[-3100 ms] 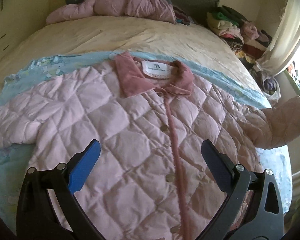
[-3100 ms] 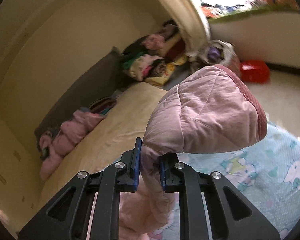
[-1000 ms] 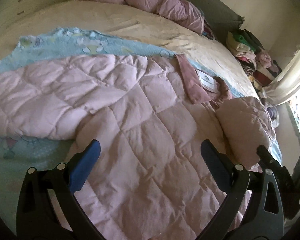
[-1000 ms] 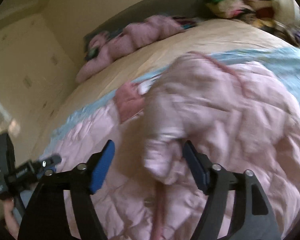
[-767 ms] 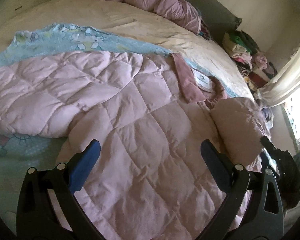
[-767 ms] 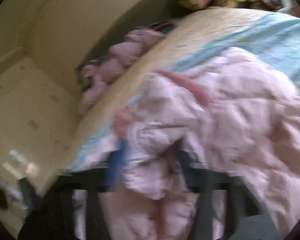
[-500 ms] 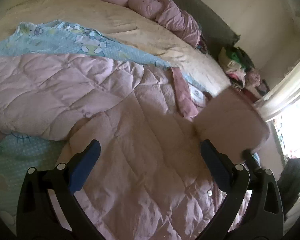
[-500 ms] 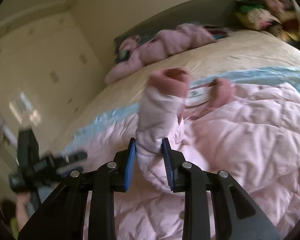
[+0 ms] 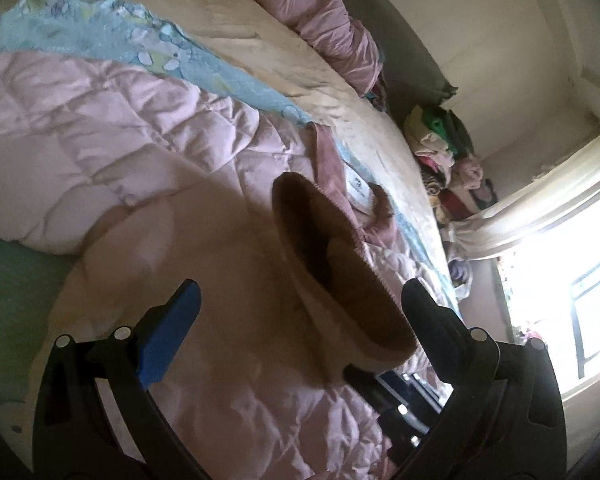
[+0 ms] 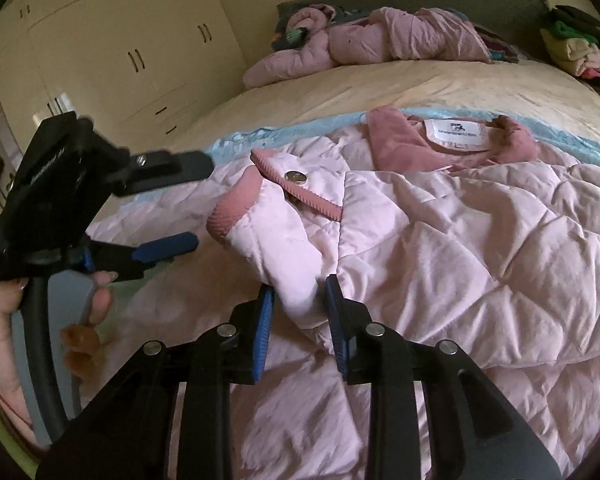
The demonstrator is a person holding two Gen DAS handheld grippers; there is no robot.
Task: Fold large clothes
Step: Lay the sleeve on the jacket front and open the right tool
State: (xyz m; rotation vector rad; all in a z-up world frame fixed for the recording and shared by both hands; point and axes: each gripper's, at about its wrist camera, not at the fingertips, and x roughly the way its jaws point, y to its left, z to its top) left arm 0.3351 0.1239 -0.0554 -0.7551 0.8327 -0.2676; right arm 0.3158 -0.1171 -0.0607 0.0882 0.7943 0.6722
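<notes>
Cream wardrobe (image 10: 112,52), clothes pile (image 9: 448,148), curtain (image 9: 540,208)

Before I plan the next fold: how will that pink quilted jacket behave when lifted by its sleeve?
The jacket probably goes floppy: its sleeve sags from the right gripper. Puffy quilting suggests it is light yet springy, so folds may bounce open. The sheen hints at slipperiness.

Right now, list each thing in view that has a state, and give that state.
Jacket: spread on the bed, front up.
Sleeve: lifted across the jacket's front, cuff snap shut.
Right gripper: shut on the sleeve, jaws just eased slightly.
Left gripper: open, holding nothing.
Wardrobe: doors closed.
Curtain: gathered aside.
</notes>
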